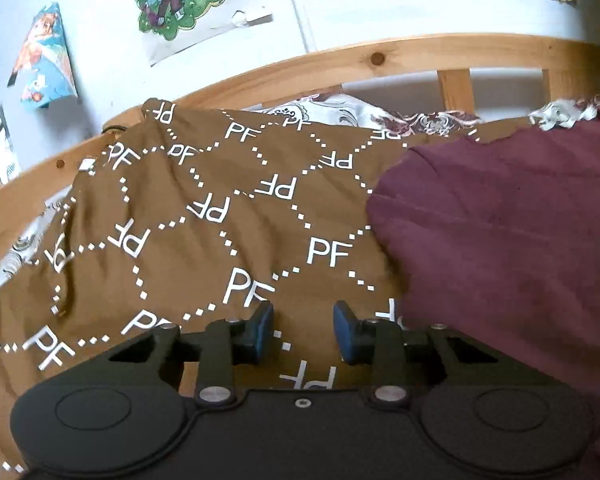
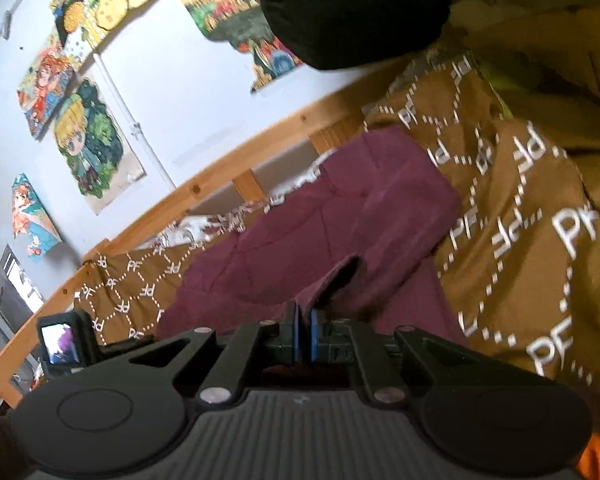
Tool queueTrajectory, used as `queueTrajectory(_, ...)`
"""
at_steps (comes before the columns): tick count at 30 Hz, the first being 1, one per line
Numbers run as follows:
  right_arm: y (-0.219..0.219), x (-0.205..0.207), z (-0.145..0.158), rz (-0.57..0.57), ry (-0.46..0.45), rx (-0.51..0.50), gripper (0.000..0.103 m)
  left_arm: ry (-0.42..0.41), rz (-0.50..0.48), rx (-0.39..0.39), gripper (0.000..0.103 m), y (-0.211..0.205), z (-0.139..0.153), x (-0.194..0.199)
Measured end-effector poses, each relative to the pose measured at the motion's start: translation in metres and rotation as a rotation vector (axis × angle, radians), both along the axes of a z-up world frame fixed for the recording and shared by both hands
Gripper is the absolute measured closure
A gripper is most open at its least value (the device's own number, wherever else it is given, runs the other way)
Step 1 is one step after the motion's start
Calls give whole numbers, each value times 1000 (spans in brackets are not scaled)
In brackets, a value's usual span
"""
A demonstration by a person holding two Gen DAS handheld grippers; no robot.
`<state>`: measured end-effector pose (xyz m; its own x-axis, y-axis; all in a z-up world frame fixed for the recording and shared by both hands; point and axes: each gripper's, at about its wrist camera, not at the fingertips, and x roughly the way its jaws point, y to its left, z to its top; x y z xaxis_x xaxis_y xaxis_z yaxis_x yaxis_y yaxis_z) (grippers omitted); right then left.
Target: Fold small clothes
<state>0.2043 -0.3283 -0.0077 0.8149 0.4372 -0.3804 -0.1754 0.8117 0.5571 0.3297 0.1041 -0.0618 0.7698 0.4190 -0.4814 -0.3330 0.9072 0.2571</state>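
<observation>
Right gripper pressed together on a raised fold of the maroon garment, blue pads pinching a ridge of cloth that stands up just ahead of the fingertips; likely held so in order to lift or carry an edge over for a fold. Left gripper spread, nothing between the blue pads, poised low over the brown PF-patterned blanket just beside the near edge of the maroon garment; probably placed there to be ready for a second grip or to pin the cloth while the other side is drawn across. Maroon garment lying spread on the brown blanket on the bed, toward the bed's far side near the wooden rail, partly flat with creases, one portion already pulled up from the surface. Beyond it, a strip of white floral bedding along the rail, left uncovered where the blanket stops short. Wooden rail running the length of the bed's far edge, with slats beneath. Behind that, a pale wall with cartoon posters taped up. A dark mass filling the upper part of the right wrist view, too close and dim to identify. Fold judged as only begun: garment not yet halved, edges not yet aligned, a slack pinch liable to drag the blanket or slip off.
</observation>
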Motion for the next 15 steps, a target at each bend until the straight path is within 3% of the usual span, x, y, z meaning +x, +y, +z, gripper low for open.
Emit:
queueTrajectory(3, 3, 0, -7, 12, 21, -7, 96, 40, -84, 57, 65, -12, -8, -8)
queueTrajectory(7, 2, -3, -2, 15, -8, 3, 96, 88, -230, 42, 47, -25, -19, -30)
queueTrajectory(10, 0, -4, 3, 15, -35, 7, 96, 78, -333, 59, 39, -36, -21, -33)
queueTrajectory(12, 0, -4, 5, 15, -41, 8, 96, 74, -345, 110, 39, -45, -24, -25)
queueTrajectory(15, 1, -3, 4, 12, -32, 2, 96, 55, -262, 146, 39, -49, -24, -12)
